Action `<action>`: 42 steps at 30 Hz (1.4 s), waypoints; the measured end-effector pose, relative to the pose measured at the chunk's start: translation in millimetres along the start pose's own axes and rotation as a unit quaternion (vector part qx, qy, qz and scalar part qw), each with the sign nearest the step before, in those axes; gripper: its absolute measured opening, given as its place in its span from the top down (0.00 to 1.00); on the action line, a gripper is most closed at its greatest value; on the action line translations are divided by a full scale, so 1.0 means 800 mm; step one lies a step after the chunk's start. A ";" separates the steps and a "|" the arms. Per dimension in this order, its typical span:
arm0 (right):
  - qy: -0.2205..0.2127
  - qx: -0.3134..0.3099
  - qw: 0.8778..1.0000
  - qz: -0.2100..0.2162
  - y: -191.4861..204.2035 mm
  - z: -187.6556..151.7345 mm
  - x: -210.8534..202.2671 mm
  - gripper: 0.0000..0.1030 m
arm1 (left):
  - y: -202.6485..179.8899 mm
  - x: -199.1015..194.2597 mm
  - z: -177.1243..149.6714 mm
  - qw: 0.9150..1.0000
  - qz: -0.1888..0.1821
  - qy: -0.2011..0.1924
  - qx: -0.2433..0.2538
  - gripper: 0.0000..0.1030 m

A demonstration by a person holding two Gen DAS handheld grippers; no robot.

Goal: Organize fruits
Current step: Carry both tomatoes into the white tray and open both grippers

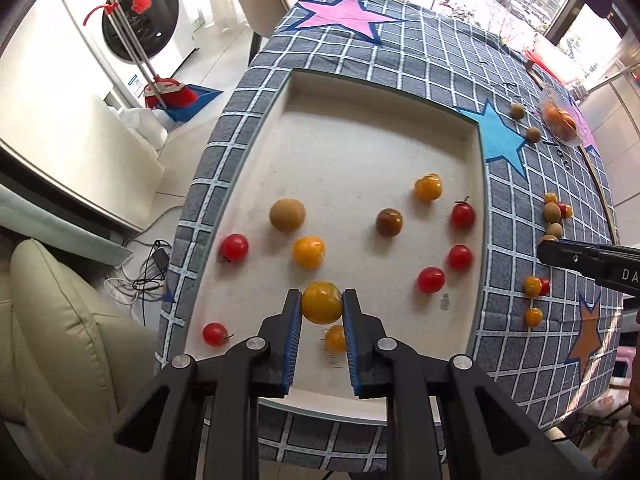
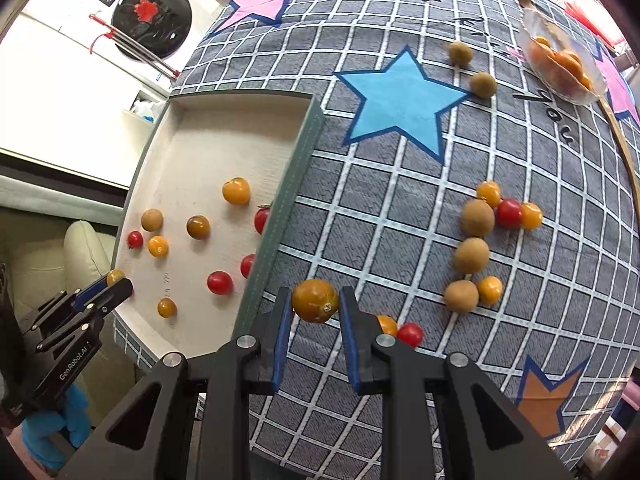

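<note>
The left tongs [image 1: 322, 307] grip a yellow tomato [image 1: 322, 302] above the near end of the white tray [image 1: 478, 216]. The right tongs [image 2: 315, 307] clamp an orange tomato [image 2: 315, 301] over the checked tabletop [image 2: 360, 240], just beside the tray's rim. Farther off, loose fruits [image 2: 472, 255] cluster on the cloth.

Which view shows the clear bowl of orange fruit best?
The right wrist view: the bowl sits larger at the top right, rim and fruit distinct, though its far side nears the picture's edge. The left wrist view shows the bowl small and squashed at the far right edge.
</note>
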State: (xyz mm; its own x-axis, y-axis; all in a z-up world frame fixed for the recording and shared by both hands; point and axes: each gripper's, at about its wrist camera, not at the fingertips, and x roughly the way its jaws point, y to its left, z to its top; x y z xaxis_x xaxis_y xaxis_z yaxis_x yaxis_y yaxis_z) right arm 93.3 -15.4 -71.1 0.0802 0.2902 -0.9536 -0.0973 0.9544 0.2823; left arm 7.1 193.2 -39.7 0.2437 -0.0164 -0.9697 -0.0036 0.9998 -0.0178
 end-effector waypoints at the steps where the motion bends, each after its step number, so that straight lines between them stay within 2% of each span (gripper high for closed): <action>1: 0.001 -0.006 1.000 0.002 0.006 0.003 0.003 0.75 | 0.007 0.002 -0.001 1.000 0.003 0.002 -0.007 0.79; 7: 0.013 -0.027 0.999 0.011 0.037 0.019 0.022 0.75 | 0.028 0.016 -0.010 0.999 0.009 0.012 -0.031 0.79; 15: 0.024 -0.046 0.999 0.011 0.067 0.030 0.041 0.75 | 0.018 0.029 -0.004 1.000 0.000 0.014 -0.025 0.79; 31: 0.037 -0.050 0.998 0.005 0.078 0.040 0.063 0.75 | 0.029 0.054 0.002 0.999 0.018 0.028 -0.024 0.79; 42: 0.060 -0.062 0.996 -0.017 0.092 0.054 0.111 0.74 | 0.015 0.073 0.000 0.998 0.037 0.042 0.000 0.79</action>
State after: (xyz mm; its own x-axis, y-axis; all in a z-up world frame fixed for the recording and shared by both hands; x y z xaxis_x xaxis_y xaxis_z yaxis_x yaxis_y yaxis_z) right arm 135.9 83.7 -130.3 -0.0321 0.2410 -0.9700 -0.2186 0.9453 0.2421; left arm 21.2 204.4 -96.9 0.1600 0.0564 -0.9855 -0.0189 0.9984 0.0541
